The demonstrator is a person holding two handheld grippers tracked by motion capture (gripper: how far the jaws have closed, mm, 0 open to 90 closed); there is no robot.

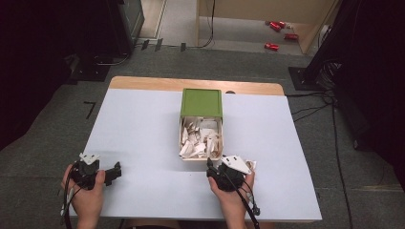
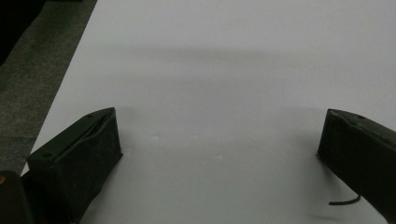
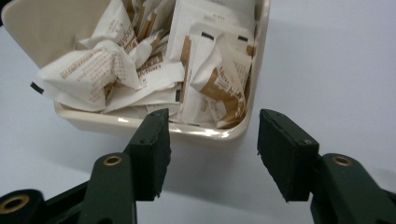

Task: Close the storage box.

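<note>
— High view first: what have you got in your hands?

— I hold the left gripper (image 1: pixel 113 172) near the table's (image 1: pixel 143 124) near-left corner, and the right gripper (image 1: pixel 209 168) by the near edge, a little right of the middle.

— And what is the right one aimed at?

— The cream box (image 3: pixel 154 125), which sits in the middle of the table, closer to the far edge than to me. Its green lid (image 1: pixel 201 102) covers the far half; the near half is open and full of white and brown paper sachets (image 3: pixel 140 70), heaped loosely.

— Is your right tool holding anything?

— No. In the right gripper view my two black jaws stand partly apart with nothing between them. They hover just short of the box's near rim, the jaw tips close to that rim; I cannot tell whether they touch it. The sachets lie beyond the rim, untouched.

— And the left?

— In the left gripper view its jaws are spread wide, one at each side of the frame, with bare white table between them. They grip nothing. The left gripper is well apart from the box.

— Any sachets outside the box?

— None that I can make out on the table.
</note>
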